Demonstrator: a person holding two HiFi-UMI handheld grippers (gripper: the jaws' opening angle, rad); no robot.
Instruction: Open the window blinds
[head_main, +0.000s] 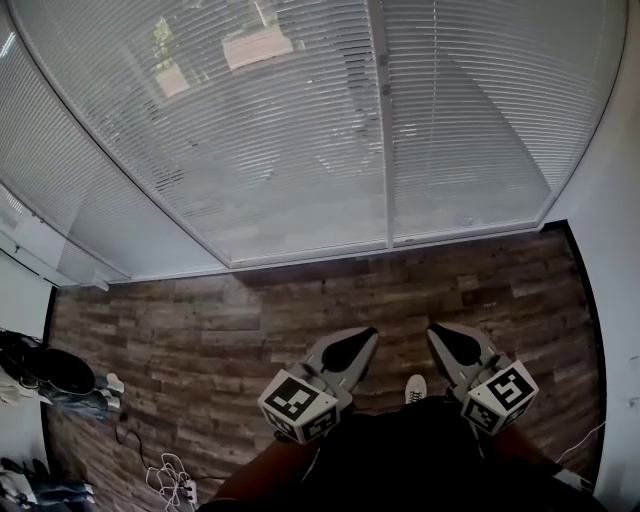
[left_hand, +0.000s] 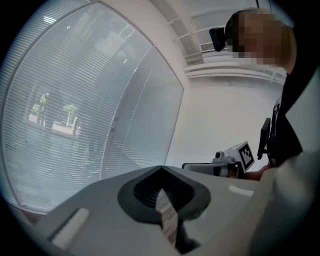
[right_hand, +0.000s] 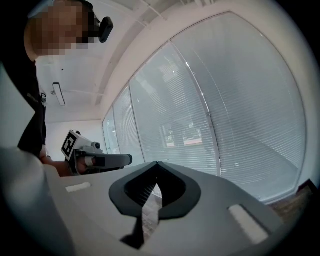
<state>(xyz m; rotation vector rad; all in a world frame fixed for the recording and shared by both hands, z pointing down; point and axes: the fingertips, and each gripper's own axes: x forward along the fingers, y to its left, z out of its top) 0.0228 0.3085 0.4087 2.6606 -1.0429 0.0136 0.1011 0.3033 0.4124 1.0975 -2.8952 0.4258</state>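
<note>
left claw (head_main: 366, 337), right claw (head_main: 436, 334): two, both closed, empty; blinds (head_main: 280, 130) down.

Dark wood-plank floor (head_main: 220, 340) is seen beneath full-height windows (head_main: 250, 150); a white wall (head_main: 612, 180) is lit by daylight.

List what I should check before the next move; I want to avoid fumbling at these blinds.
1. Blinds closed, so work remains: ok.
2. Left tool empty: ok, jaws together on nothing.
3. Right tool empty: ok, jaws together on nothing.
4. Tools at the blinds: not ok, both are held over the wooden floor, apart from the window.
5. Wand or cord to turn the slats found: cannot tell.
</note>
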